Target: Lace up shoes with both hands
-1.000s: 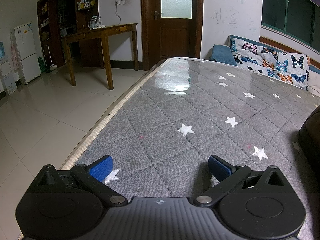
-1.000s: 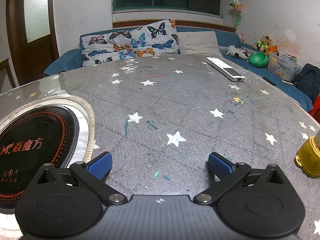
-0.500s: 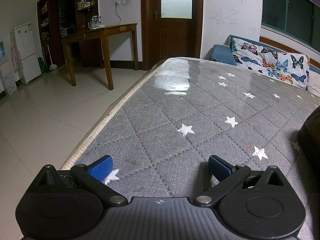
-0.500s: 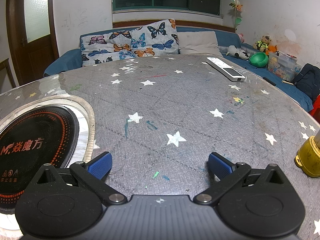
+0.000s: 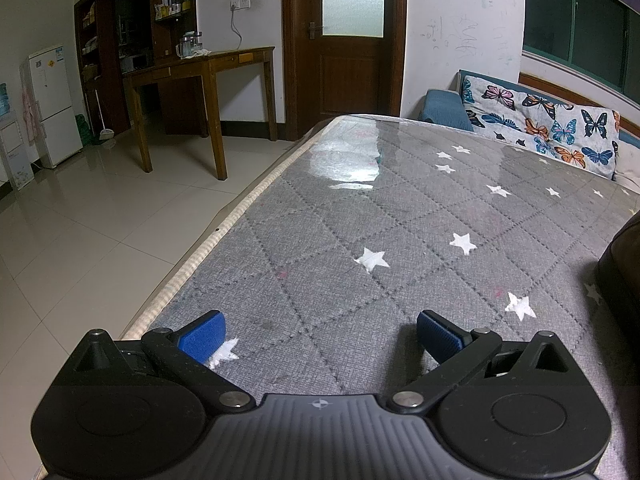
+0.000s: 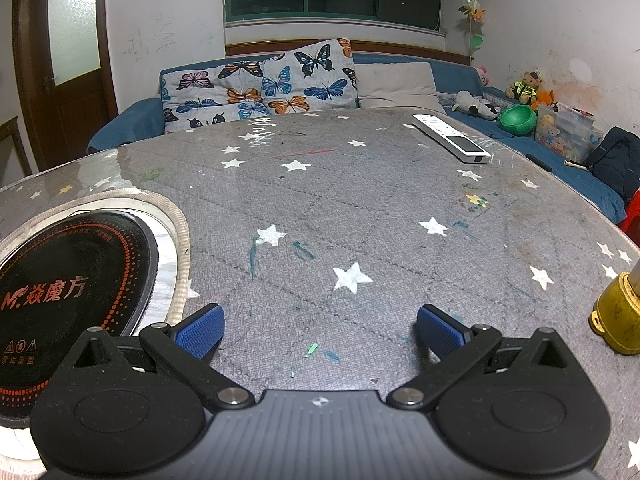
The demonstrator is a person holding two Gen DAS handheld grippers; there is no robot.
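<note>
Table under both tools, covered in grey quilted cloth with white stars beneath a glossy clear sheet.

Left gripper: low over the near corner of the table, jaws spread wide, blue pads well apart, only bare cloth between them. Clamped on nothing. Just beside the left pad, a white star on the cloth.

At the far right edge of the left wrist view, a dark brown rounded shape resting on the table, cut off by the frame; possibly the shoe, but cannot tell. Well apart from the left gripper's right pad.

Beyond the table's left edge: tiled floor, wooden desk, brown door with frosted glass, white fridge against the far wall.

Right gripper: also low over the table, jaws equally wide, gripping nothing — stained cloth and a small green fleck between the pads. To its left, a round black induction hob set into the table, the left finger near its rim. To its right, near the frame edge, a gold-coloured object standing on the cloth, only partly seen. Further back, a white remote control lying near the far right side of the table.

Behind the table, a blue sofa with a butterfly cushion and a green bowl among soft toys.
</note>
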